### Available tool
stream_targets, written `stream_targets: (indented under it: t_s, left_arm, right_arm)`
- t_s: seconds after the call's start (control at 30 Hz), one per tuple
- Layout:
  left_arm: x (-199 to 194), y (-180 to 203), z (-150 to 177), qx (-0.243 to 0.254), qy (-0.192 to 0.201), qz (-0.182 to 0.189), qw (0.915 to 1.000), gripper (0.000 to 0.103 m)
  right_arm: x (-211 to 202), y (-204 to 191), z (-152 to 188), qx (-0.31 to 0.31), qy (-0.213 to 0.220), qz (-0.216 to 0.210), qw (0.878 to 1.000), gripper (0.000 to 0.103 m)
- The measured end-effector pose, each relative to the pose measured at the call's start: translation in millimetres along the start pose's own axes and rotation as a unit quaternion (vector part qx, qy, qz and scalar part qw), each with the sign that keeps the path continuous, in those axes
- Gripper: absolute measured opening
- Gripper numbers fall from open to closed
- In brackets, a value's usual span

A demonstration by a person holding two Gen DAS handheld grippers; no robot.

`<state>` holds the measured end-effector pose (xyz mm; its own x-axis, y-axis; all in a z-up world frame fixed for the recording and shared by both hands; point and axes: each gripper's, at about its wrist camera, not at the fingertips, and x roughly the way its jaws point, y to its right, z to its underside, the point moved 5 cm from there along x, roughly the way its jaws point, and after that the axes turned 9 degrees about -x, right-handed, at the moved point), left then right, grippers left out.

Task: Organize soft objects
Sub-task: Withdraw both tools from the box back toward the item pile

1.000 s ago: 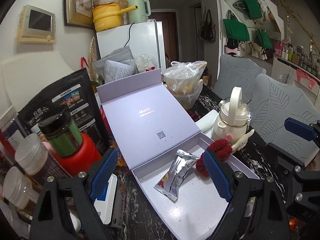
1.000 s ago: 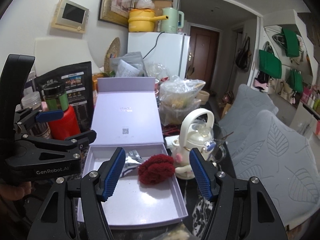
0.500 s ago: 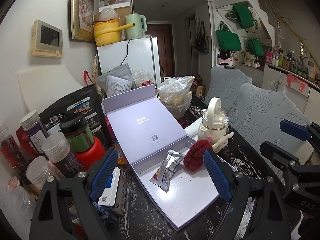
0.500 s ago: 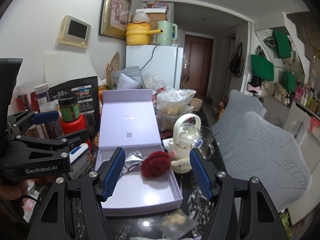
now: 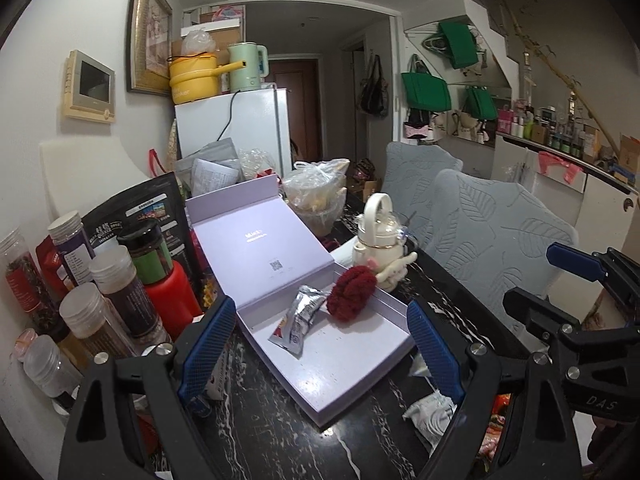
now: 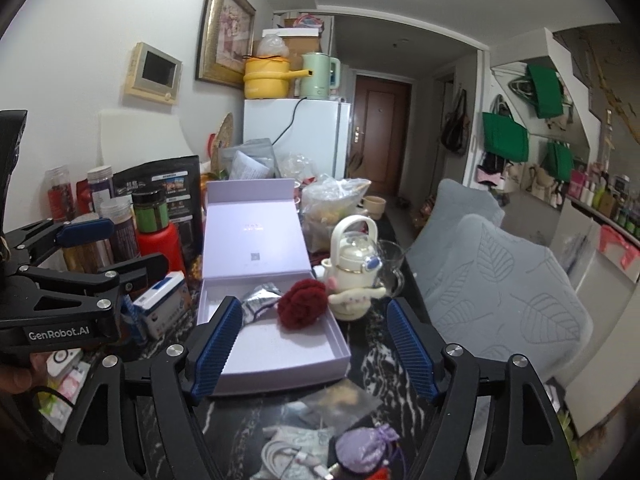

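Note:
An open lilac box (image 5: 352, 356) (image 6: 276, 364) lies on the dark marble table with its lid leaning back. Inside it lie a silver snack packet (image 5: 300, 316) (image 6: 260, 300) and a dark red fuzzy soft object (image 5: 352, 292) (image 6: 302, 306) with a cream plush part (image 5: 396, 270) (image 6: 352, 300) over the box's far right rim. My left gripper (image 5: 320, 348) is open and empty, above the box's near edge. My right gripper (image 6: 310, 354) is open and empty, in front of the box. A lilac drawstring pouch (image 6: 366, 446) lies on the table below the right gripper.
Jars and a red bottle (image 5: 168, 292) crowd the left side. A cream teapot (image 5: 380, 236) (image 6: 354, 252) and a glass cup (image 6: 390, 260) stand right of the box. A white cable (image 6: 288, 452) and clear wrapper (image 6: 340, 400) lie near the pouch. Grey chairs (image 6: 504, 292) stand at the right.
Both grippers have pulled back and up from the box, so more of the table shows. The red soft object and packet stay in the box. Both grippers stay open.

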<state>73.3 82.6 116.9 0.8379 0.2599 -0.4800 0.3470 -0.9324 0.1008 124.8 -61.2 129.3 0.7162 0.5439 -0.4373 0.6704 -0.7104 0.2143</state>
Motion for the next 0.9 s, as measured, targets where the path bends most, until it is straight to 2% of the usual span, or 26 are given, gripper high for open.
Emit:
stream_targets:
  t_s: [0.3,0.9]
  left_arm:
    - [-6,23,27,0.010,-0.029,0.040,0.9987,0.088]
    - [12,63,75,0.024,-0.089,0.106,0.9901,0.088]
  right_arm:
    - [-23,5,31,0.020,-0.021,0.016,0.999,0.086]
    - [-47,24,90,0.048,-0.060,0.060,0.995,0.088]
